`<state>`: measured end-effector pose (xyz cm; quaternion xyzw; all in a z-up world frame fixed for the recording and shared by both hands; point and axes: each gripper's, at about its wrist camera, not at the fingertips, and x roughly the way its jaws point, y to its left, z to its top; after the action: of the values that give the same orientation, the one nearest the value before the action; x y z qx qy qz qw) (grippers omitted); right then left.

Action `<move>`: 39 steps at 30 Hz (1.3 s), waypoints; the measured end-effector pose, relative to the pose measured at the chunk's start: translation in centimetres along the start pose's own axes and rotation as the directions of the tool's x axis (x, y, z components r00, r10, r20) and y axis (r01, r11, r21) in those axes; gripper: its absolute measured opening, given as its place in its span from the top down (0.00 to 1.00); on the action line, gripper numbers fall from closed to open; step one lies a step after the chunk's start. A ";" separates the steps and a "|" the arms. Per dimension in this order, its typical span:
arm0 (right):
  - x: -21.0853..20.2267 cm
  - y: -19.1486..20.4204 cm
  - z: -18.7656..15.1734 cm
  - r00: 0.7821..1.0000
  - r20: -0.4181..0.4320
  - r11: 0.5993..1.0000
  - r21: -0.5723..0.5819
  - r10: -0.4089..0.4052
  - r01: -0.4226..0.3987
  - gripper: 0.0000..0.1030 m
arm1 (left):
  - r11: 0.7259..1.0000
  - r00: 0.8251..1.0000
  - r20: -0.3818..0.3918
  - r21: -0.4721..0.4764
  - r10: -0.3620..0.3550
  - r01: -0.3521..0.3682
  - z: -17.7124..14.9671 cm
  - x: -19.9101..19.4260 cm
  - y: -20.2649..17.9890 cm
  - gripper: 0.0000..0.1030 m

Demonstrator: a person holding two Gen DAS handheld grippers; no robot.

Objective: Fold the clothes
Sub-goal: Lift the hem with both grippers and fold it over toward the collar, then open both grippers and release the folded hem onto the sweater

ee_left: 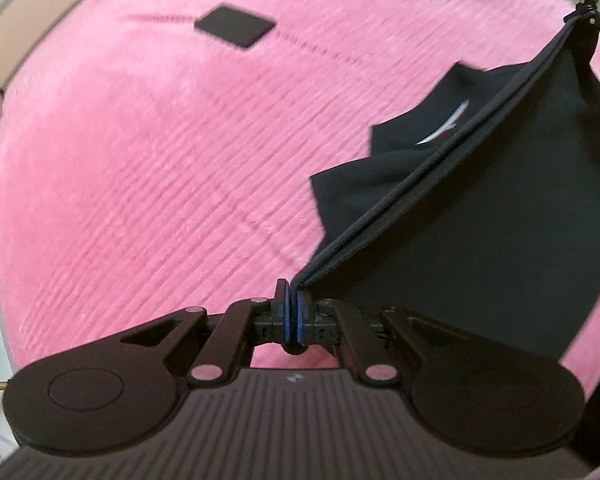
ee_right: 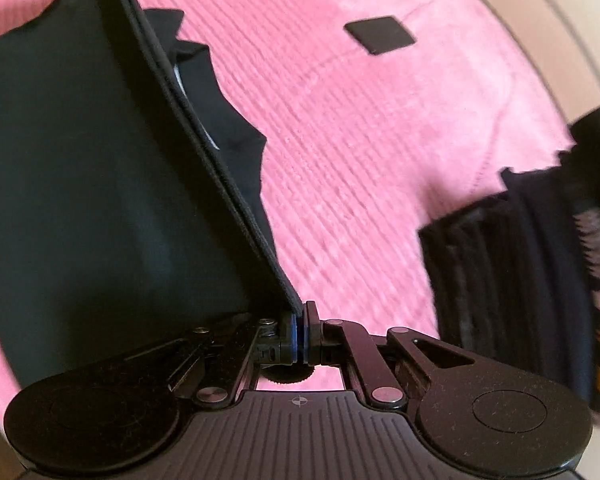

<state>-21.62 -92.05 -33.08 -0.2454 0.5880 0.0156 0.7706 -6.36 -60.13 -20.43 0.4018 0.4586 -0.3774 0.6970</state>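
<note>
item: dark garment (ee_left: 480, 216), lifted above a pink ribbed blanket (ee_left: 140, 184), its banded edge stretched taut between two grippers. left gripper (ee_left: 293, 312): jaws pressed together on one corner of that edge. right gripper (ee_right: 300, 322): jaws likewise pinched on the other corner. nearby: small black square patch (ee_right: 379, 35) lying on the blanket; a pile of dark clothes (ee_right: 520, 260) to the right, apart.

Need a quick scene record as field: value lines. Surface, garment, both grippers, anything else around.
surface: pink blanket
garment: dark shirt, hem edge stretched between both grippers, rest draped on blanket
left gripper: shut on hem
right gripper: shut on hem
other: black square patch; dark clothes pile beside the right gripper
</note>
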 end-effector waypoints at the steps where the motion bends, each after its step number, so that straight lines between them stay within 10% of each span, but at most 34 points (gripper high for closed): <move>1: 1.1 -0.6 0.4 1.000 -0.003 1.000 0.002 0.017 -0.017 0.99 | 1.000 1.000 -0.017 -0.003 -0.001 0.001 0.4 1.0 0.4 0.99; 18: 11.3 -4.4 1.7 0.995 -0.059 0.992 0.104 0.079 -0.072 0.96 | 1.000 0.993 -0.120 -0.009 0.009 -0.010 2.9 10.6 2.9 0.85; 20: 11.5 -4.7 1.6 0.998 -0.058 0.990 0.138 0.036 -0.028 0.40 | 0.998 0.990 -0.129 -0.023 0.053 -0.057 2.6 10.7 3.4 0.79; 23: 11.1 -5.8 1.1 0.999 -0.046 0.968 0.251 0.013 -0.001 0.29 | 0.988 0.984 -0.133 -0.077 0.122 -0.133 1.9 9.8 5.0 0.79; 29: 6.1 -6.1 -0.4 0.992 0.115 0.818 0.565 0.046 -0.104 0.30 | 0.979 0.996 -0.051 -0.190 0.070 -0.079 0.2 5.8 3.8 0.79; 36: 3.4 0.3 -2.9 0.915 0.307 0.529 0.748 0.261 -0.402 0.30 | 0.990 0.991 -0.061 -0.091 -0.117 0.111 -2.4 5.2 -4.9 0.79; 39: 5.4 0.7 -4.6 0.900 0.317 0.466 0.775 0.298 -0.427 0.30 | 0.991 0.987 -0.091 -0.049 -0.131 0.127 -3.9 5.5 -7.4 0.79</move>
<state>-24.37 -94.69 -39.11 0.2794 0.5087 -0.0831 0.8101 -12.66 -60.33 -28.22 0.3732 0.5241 -0.3925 0.6572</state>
